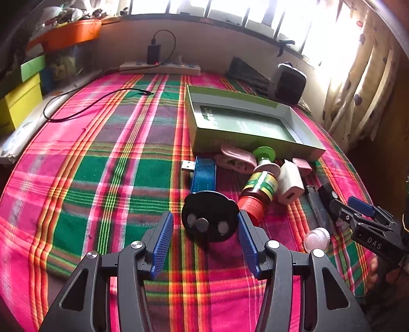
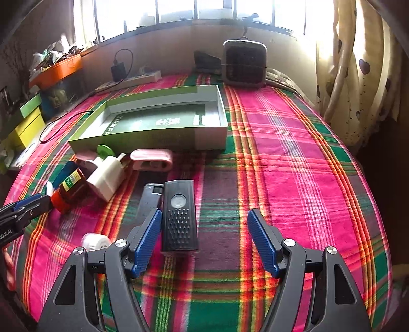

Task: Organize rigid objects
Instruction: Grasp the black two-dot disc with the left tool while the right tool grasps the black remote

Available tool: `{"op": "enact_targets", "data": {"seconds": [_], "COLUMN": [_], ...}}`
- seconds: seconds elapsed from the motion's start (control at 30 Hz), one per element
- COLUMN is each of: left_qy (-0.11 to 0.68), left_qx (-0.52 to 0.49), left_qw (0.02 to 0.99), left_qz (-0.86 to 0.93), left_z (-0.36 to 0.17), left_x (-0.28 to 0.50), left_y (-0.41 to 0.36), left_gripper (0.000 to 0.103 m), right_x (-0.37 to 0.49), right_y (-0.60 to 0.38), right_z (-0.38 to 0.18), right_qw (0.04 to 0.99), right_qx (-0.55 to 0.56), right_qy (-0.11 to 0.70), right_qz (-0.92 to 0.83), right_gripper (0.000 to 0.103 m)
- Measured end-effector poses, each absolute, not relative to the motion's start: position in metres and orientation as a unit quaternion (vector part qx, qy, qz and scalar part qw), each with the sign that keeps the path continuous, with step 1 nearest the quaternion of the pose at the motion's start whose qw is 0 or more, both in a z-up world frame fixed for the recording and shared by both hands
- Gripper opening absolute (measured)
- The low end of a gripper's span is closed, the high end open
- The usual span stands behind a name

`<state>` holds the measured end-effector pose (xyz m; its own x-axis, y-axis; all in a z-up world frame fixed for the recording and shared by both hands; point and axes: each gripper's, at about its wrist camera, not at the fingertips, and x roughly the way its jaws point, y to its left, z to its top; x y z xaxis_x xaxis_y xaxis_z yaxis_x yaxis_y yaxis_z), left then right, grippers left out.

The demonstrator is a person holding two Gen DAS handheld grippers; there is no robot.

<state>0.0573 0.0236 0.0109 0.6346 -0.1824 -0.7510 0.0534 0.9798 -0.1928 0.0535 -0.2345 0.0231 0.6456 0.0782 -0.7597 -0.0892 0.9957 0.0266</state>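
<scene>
1. The left tongs (image 1: 205,241) stand spread, with a round black disc (image 1: 209,217) bearing three small silvery studs lying between the pads, unpinched.
2. The right tongs (image 2: 204,238) are spread too; a black ribbed torch (image 2: 180,217) lies just beside the left pad.
3. Beyond, on the plaid bedcover (image 2: 294,153), lie a white charger (image 2: 106,178), a red-capped bottle (image 1: 258,194) and a blue USB stick (image 1: 203,176).
4. Farther off sits an open green box (image 2: 163,132).

Bright barred window (image 2: 179,10), heart-print curtain (image 2: 358,71), plaid bedspread (image 2: 294,153).
</scene>
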Motion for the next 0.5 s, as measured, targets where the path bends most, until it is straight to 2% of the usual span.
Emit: {"op": "enact_targets", "data": {"seconds": [0.5], "left_qy": [0.428], "left_qx": [-0.06], "left_qw": [0.9], "left_qz": [-0.049], "left_z": [0.008], "left_x": [0.068], "left_y": [0.023], "left_gripper": [0.049], "right_x": [0.071], "right_y": [-0.242], "right_z": [0.017], "right_qw": [0.898], "right_qx": [-0.016], "right_qy": [0.436], "right_qz": [0.049], "right_gripper": [0.07]}}
